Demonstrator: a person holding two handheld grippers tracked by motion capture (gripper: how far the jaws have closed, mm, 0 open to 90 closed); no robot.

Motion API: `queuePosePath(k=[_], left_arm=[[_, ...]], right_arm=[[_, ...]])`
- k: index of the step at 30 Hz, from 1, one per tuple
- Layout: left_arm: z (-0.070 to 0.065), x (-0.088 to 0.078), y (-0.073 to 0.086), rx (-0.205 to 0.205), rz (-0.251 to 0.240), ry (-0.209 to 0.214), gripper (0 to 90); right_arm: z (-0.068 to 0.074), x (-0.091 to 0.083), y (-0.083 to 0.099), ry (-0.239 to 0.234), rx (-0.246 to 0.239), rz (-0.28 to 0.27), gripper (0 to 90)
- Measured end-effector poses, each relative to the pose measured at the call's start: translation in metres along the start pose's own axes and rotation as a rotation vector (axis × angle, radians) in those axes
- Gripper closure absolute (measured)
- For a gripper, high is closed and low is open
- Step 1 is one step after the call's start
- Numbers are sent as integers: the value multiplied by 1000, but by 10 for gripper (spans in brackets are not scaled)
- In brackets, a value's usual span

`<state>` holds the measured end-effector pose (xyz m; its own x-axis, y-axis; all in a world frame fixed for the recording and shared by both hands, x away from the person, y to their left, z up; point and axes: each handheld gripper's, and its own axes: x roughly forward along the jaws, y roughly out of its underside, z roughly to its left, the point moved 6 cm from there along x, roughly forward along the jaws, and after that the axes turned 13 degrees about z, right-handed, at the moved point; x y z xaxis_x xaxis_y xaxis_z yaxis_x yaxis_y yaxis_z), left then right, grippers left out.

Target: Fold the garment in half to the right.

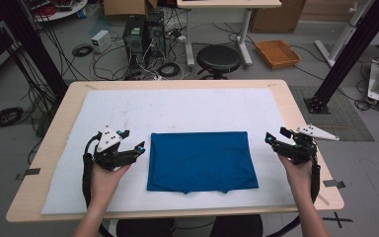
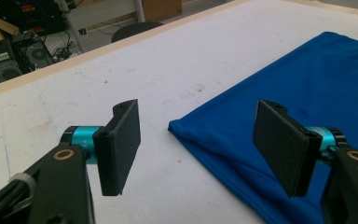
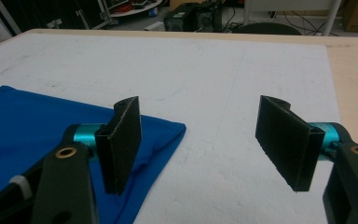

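Observation:
A folded blue cloth [image 1: 200, 160] lies flat in the middle of the white mat [image 1: 128, 108]. My left gripper [image 1: 132, 140] hovers just left of the cloth's left edge, open and holding nothing. In the left gripper view the cloth's near corner [image 2: 279, 98] lies ahead between the wide-apart jaws of the left gripper [image 2: 200, 144]. My right gripper [image 1: 275, 136] sits just right of the cloth, also open. In the right gripper view the blue cloth [image 3: 37, 121] ends in a corner behind the left jaw, and the right gripper [image 3: 205, 140] stands over bare mat.
The mat covers a wooden table [image 1: 296, 113]. Behind the table stand a black stool [image 1: 218, 58], computer towers [image 1: 143, 34] with tangled cables, and an orange tray [image 1: 278, 53] on the floor. Black frame posts [image 1: 348, 54] rise at both sides.

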<state>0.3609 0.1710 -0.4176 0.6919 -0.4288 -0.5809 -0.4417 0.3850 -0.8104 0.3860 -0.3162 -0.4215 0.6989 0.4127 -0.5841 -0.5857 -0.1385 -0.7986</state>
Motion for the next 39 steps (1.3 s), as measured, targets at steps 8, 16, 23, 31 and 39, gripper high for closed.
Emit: queuePosePath(k=[8, 16, 23, 31, 39], left_arm=[[-7, 2, 1, 2, 18, 21, 323], [-22, -3, 10, -101, 79, 69, 367], [-39, -12, 39, -190, 123, 83, 369], [-53, -14, 66, -303, 166, 117, 427], [-71, -2, 69, -351, 195, 152, 474]], right_arm=[[-1, 1, -1, 2, -6, -2, 312], [0, -2, -1, 4, -10, -8, 313], [-1, 0, -1, 8, -6, -7, 314], [3, 1, -1, 9, -18, -7, 317], [6, 4, 1, 5, -24, 4, 319]])
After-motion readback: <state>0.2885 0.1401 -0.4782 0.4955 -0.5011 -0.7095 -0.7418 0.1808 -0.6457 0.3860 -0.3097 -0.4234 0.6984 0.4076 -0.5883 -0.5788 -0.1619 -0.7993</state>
